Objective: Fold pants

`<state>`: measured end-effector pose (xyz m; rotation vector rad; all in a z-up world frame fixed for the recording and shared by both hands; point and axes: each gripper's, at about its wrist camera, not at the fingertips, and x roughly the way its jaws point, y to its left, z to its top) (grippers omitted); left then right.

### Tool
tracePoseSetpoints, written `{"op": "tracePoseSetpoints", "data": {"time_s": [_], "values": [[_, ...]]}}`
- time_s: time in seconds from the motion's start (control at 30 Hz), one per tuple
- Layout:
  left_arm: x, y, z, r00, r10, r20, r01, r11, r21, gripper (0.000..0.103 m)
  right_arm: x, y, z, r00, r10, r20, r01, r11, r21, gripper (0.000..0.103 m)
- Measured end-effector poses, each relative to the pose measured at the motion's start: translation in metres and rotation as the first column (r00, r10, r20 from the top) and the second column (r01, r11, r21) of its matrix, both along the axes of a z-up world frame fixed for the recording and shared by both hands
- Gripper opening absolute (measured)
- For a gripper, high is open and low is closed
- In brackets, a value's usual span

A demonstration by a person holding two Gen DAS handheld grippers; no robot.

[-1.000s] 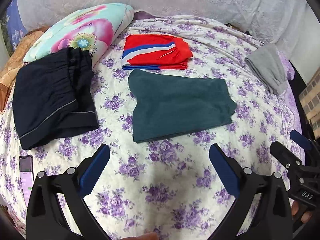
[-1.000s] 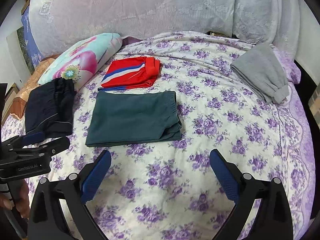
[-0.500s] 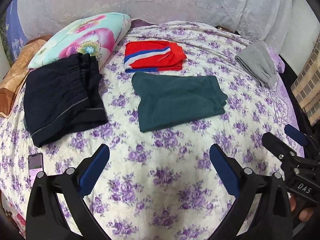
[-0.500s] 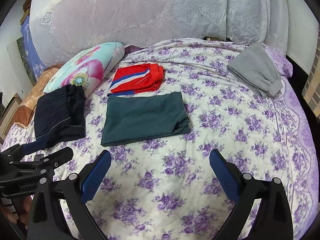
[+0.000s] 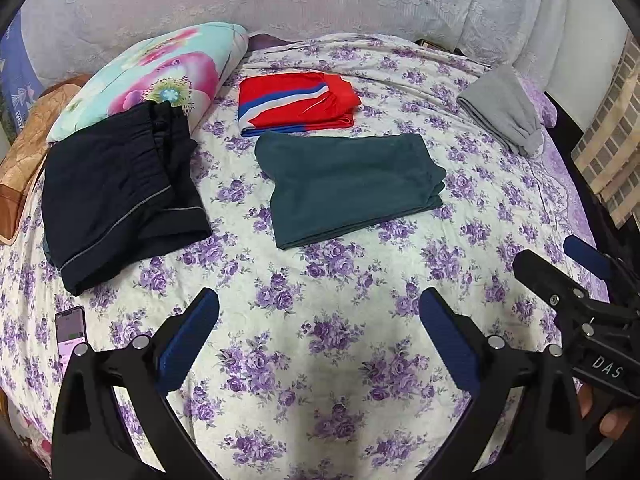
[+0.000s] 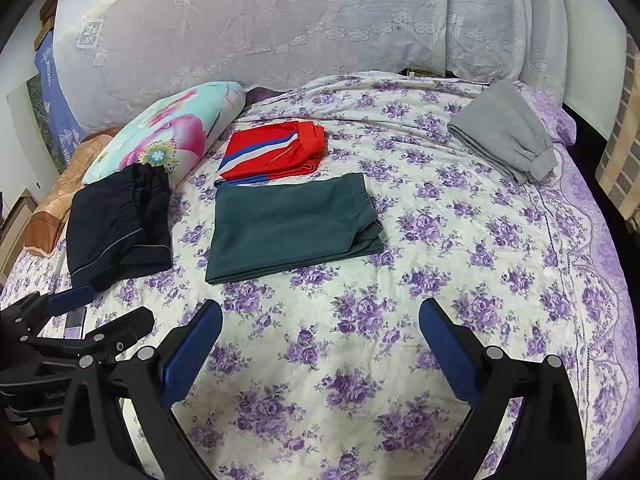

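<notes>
Lying folded on the bed [image 5: 320, 360], the dark green pants [image 5: 348, 186] sit well ahead of both claws — left claw [image 5: 319, 320] and right claw [image 6: 320, 322] gape wide, holding nothing.

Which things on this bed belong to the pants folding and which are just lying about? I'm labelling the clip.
Part of the job:
dark green pants, folded
black pants, folded
red striped pants, folded
grey pants, folded
left gripper, open
right gripper, open

Lying about:
floral pillow
phone
brown cushion
</notes>
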<state>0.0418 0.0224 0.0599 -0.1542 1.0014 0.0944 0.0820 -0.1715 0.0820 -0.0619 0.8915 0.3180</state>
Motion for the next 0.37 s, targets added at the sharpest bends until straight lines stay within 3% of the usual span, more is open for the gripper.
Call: {"op": "tracePoseSetpoints", "data": {"time_s": [0.37], "values": [[0.0048,0.0029,-0.004,1.0,0.016,-0.007,-0.015,1.0,0.019,0.098,0.002,0.0019,-0.0019,1.0,-0.006,-0.011,0.006,1.0,-0.012,0.099]]}}
